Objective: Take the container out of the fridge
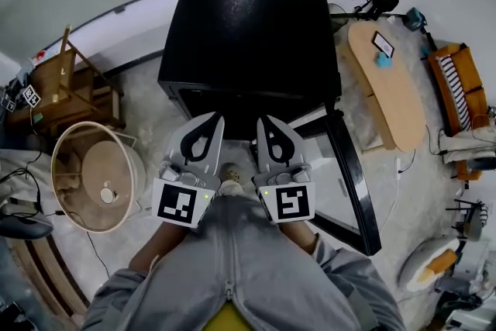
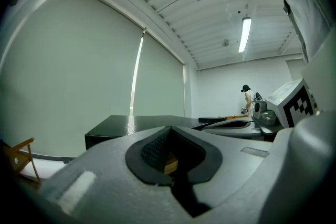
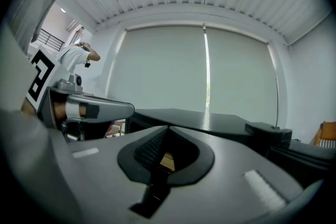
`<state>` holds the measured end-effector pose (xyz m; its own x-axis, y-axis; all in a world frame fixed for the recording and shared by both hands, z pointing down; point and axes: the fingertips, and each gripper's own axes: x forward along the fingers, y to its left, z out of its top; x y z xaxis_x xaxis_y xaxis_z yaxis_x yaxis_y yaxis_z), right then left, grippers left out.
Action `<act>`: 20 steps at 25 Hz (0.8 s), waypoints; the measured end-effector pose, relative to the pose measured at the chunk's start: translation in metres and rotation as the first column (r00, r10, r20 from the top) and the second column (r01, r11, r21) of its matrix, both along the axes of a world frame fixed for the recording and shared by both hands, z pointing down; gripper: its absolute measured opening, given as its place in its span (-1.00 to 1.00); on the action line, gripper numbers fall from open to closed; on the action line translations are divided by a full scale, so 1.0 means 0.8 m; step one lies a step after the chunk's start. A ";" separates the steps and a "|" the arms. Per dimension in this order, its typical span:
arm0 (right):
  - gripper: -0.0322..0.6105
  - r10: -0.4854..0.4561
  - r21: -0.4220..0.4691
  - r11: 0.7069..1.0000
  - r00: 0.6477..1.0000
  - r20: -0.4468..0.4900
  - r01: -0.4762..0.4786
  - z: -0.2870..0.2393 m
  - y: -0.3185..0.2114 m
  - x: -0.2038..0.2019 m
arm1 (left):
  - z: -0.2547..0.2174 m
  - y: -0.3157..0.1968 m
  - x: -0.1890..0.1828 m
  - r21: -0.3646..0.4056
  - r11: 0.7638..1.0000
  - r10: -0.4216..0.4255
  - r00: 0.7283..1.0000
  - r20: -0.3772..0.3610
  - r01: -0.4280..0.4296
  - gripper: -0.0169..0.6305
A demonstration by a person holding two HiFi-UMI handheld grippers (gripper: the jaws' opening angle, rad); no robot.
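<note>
While person stands over black fridge point(image 1: 248, 27) at upper centre of frame, door point(image 1: 353, 190) swung open toward lower right, left gripper point(image 1: 216, 120) and right gripper point(image 1: 262, 121) sit side by side at centre, jaws of both closed, holding nothing. Container not visible; probably inside fridge, hidden beneath its top. Risk: reaching in with closed jaws would shove container back; blind reach could clip door.

The pale speckled floor point(image 1: 147, 101) carries a black fridge point(image 1: 248, 35) at the middle, its door point(image 1: 353, 182) swung open to the right. A round cream-rimmed stand point(image 1: 97, 176) sits near left, a wooden chair point(image 1: 70, 89) behind it, and an oval wooden worktop point(image 1: 387, 85) to the right.
</note>
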<state>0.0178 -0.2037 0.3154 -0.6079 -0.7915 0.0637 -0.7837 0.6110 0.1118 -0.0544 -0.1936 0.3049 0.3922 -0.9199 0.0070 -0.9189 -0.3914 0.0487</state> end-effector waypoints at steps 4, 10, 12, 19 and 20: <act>-0.89 -0.033 -0.021 0.999 0.999 -0.011 0.033 0.020 -0.015 -0.001 | 0.012 -0.013 0.002 -0.016 1.000 -0.021 1.000 0.002 0.021 -0.94; -0.88 -0.062 -0.046 0.997 0.997 -0.040 0.060 0.040 -0.028 -0.009 | 0.014 -0.027 0.004 -0.020 1.000 -0.011 1.000 0.011 0.011 -0.94; -0.88 -0.058 -0.051 0.997 0.997 -0.054 0.055 0.045 -0.032 -0.011 | 0.008 -0.030 0.006 -0.013 1.000 0.007 1.000 0.019 -0.006 -0.94; -0.85 -0.027 -0.075 0.997 0.991 -0.133 0.017 0.068 -0.041 -0.012 | 0.008 -0.028 0.006 -0.035 0.998 0.057 0.998 0.019 -0.056 -0.94; -0.84 -0.026 -0.072 0.997 0.989 -0.144 0.016 0.072 -0.041 -0.013 | 0.010 -0.026 0.005 -0.040 0.997 0.063 0.998 0.018 -0.062 -0.94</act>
<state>0.0076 -0.2365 0.3729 -0.6045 -0.7692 0.2073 -0.7494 0.6373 0.1796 -0.0505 -0.2145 0.3127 0.4487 -0.8922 0.0510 -0.8935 -0.4465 0.0482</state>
